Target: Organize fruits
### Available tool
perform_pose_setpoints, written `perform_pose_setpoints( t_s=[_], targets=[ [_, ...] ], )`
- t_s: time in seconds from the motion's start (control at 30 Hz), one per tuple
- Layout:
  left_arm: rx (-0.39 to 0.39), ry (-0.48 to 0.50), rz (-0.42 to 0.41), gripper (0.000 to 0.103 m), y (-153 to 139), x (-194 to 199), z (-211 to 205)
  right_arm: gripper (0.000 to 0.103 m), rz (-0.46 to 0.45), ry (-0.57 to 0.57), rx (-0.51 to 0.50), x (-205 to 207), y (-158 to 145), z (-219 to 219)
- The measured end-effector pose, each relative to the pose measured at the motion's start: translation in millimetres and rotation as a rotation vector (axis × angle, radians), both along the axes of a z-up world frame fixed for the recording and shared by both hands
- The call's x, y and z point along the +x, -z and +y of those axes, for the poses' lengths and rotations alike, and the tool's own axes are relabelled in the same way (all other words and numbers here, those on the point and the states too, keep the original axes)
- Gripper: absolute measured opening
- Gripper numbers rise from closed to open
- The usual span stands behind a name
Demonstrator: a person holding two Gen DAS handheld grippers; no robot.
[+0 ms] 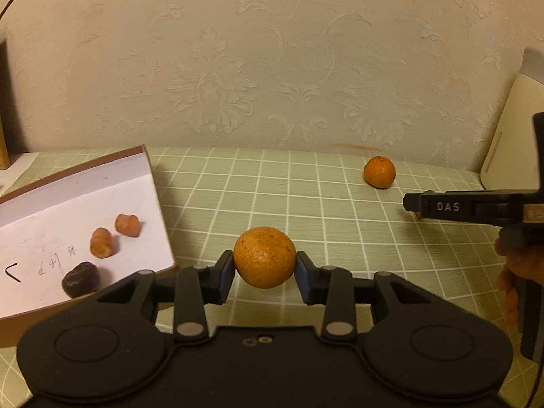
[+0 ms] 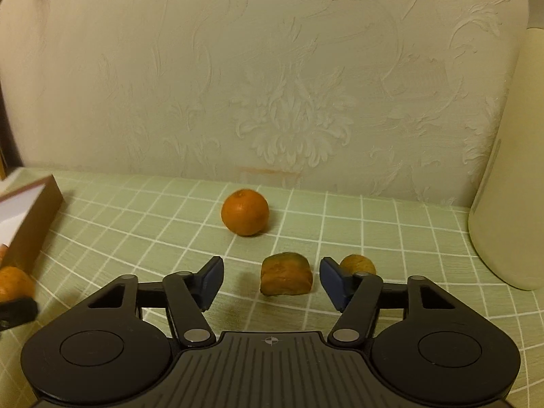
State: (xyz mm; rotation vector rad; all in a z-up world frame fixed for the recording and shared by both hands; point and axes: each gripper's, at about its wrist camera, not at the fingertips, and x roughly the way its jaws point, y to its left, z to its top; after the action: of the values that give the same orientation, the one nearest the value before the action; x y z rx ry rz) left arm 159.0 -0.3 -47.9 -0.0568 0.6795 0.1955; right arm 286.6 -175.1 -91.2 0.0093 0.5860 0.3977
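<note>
Green checked tablecloth (image 2: 374, 224) carries everything. Beside it, the shallow white-lined box (image 1: 102, 183) already contains three small fruit pieces. The left gripper (image 1: 264, 272) pinches a mandarin (image 1: 264, 256) just right of the box; dropping it inside seems the step in hand. The right gripper (image 2: 270, 280) stands spread around a brownish fruit chunk (image 2: 286, 274), pads not touching; next it needs to close gently.

On the table (image 1: 306, 183), the box (image 1: 85, 183) at the left holds three small pieces, a tangerine (image 1: 379, 171) lies far right, and a brown chunk (image 2: 286, 273) sits nearer, right of centre.
</note>
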Motion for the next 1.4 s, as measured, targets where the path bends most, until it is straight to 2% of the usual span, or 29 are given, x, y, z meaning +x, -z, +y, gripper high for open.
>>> perform_pose_setpoints(
  t_s=[0.17,0.2,0.23,0.4,0.57,0.7,0.87,1.1,1.4],
  targets=[
    [-0.004,0.005,0.001,0.029,-1,-6,2,0.051,0.038,0.028,-0.028,10,10,3],
    [-0.004,0.006,-0.002,0.029,-2,-7,2,0.046,0.042,0.036,-0.035,12,12,3],
    [-0.002,0.006,-0.003,0.029,-3,-8,3,0.036,0.036,0.042,-0.044,12,12,3],
    [-0.004,0.004,-0.01,0.029,-6,-14,5,0.036,0.041,0.037,-0.038,8,1,1],
    [0.001,0.011,-0.043,0.029,-19,-31,8,0.036,0.011,-0.01,-0.053,-17,-28,1],
    [0.009,0.012,-0.064,0.029,-30,-51,11,0.036,0.029,-0.059,-0.071,-42,-47,2],
    [0.025,-0.002,-0.061,0.029,-35,-81,18,0.036,0.039,-0.135,-0.13,-74,-49,9],
    [0.038,-0.053,-0.058,0.029,-39,-127,34,0.036,0.028,-0.284,-0.162,-116,-52,39],
    [0.052,-0.165,-0.065,0.029,-46,-152,76,0.036,-0.005,-0.465,-0.16,-152,-60,104]
  ],
)
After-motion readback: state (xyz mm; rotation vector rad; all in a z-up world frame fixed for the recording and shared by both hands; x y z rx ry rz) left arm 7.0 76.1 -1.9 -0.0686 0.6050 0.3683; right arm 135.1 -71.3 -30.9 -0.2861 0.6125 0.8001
